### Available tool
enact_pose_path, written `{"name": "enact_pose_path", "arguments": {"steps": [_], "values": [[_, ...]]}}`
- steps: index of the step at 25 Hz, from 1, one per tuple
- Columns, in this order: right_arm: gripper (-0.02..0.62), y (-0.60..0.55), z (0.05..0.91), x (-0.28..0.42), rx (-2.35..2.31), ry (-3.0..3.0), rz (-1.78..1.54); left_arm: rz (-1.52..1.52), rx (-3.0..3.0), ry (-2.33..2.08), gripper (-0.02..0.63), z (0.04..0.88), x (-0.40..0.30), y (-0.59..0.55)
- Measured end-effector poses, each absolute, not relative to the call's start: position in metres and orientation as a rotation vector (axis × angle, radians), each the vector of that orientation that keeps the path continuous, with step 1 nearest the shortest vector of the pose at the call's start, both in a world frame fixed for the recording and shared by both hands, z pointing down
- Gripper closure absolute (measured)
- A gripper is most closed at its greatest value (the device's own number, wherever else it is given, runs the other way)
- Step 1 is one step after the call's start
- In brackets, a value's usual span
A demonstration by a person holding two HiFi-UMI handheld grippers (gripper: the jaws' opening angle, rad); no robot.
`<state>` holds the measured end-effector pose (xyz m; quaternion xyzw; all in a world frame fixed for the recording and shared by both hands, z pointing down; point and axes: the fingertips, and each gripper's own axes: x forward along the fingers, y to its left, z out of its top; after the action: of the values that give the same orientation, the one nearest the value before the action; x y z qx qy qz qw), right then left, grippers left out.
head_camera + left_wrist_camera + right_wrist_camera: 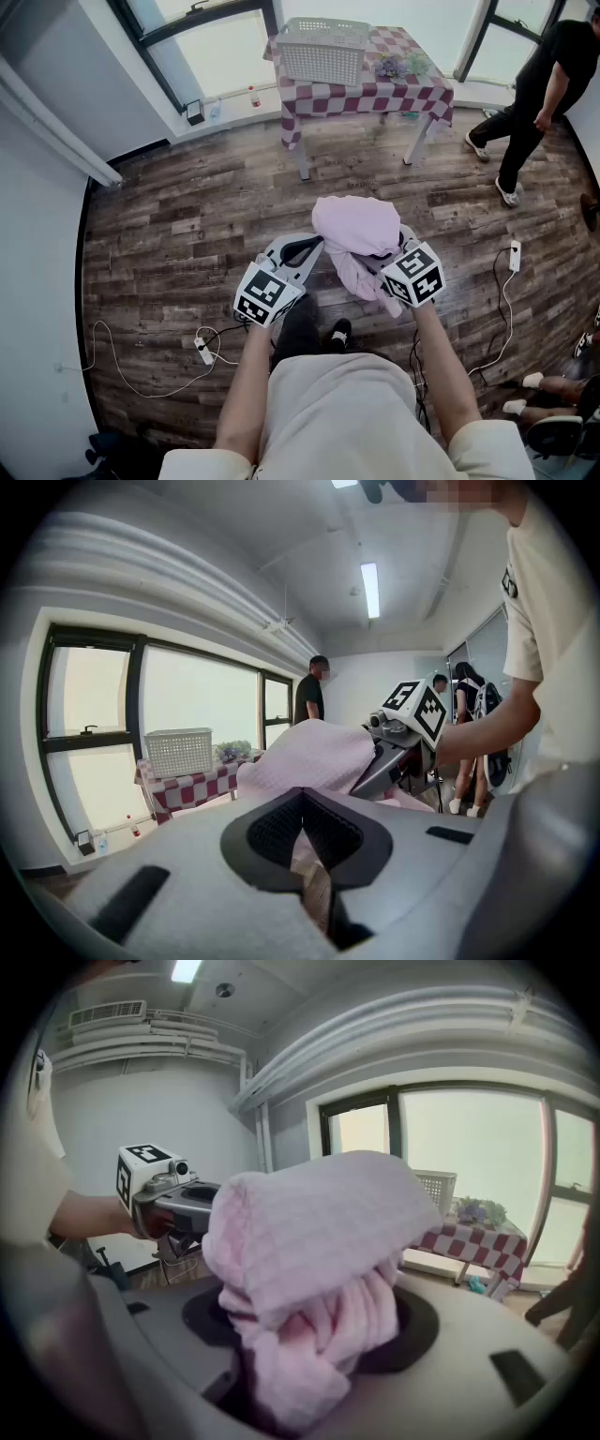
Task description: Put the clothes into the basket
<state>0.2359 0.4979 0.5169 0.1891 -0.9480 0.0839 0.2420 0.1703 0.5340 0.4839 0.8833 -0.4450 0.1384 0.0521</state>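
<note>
A bunched pink cloth (356,230) hangs in my right gripper (380,253), whose jaws are shut on it. In the right gripper view the cloth (319,1213) fills the space between the jaws and drapes over my right gripper (309,1326). Just left of the cloth is my left gripper (302,248), with its jaws shut and nothing in them. In its own view my left gripper (302,803) points toward the cloth (305,757). The white slatted basket (323,49) stands far ahead on a checkered table (412,89), also visible as the basket (178,752) by the window.
A person in black (534,84) walks at the right of the table. Flowers (401,66) lie beside the basket. A power strip with cables (204,349) lies on the wooden floor at the left, and another cable (514,255) at the right. Seated people's feet (534,384) are at lower right.
</note>
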Motion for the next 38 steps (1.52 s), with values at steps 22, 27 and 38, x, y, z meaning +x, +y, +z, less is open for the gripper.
{"name": "enact_pose_path", "arguments": {"steps": [22,27,38], "values": [[0.285,0.454,0.519,0.211,0.53,-2.58,0.298,0.44,2.657,-1.331,0.592,0.487,0.132,0.487],[0.285,0.417,0.514,0.195,0.584,-2.57,0.29,0.417,2.677,-1.309,0.592,0.486,0.105,0.448],[0.285,0.342,0.51,0.129,0.684,-2.531,0.27,0.384,2.733,-1.211,0.592,0.49,0.031,0.366]]}}
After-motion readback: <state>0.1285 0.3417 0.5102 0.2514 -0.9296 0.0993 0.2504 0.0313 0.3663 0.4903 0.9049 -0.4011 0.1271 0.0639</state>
